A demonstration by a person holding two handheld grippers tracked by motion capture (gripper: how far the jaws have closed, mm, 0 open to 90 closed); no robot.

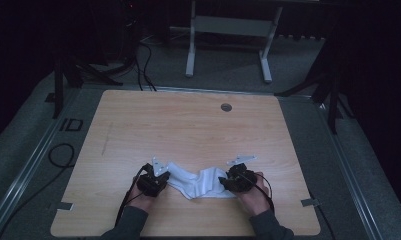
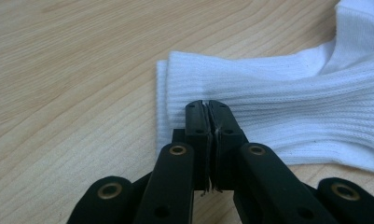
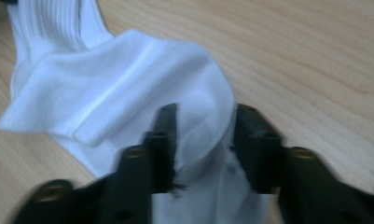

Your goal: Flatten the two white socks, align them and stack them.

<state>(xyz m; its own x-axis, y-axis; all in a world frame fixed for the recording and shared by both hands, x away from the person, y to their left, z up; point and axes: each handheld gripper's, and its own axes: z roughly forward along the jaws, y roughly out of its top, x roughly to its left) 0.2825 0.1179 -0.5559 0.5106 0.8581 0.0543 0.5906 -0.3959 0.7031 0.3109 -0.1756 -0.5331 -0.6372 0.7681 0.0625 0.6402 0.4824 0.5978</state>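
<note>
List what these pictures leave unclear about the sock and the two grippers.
- Left hand-held gripper: jaws pressed together over the sock's ribbed cuff; whether cloth is pinched between them is hidden by the jaws.
- Right hand-held gripper: blurred; jaws apart with sock between, contact unclear.
- High view: sock too small and dim; whether one or two, cannot tell.
</note>
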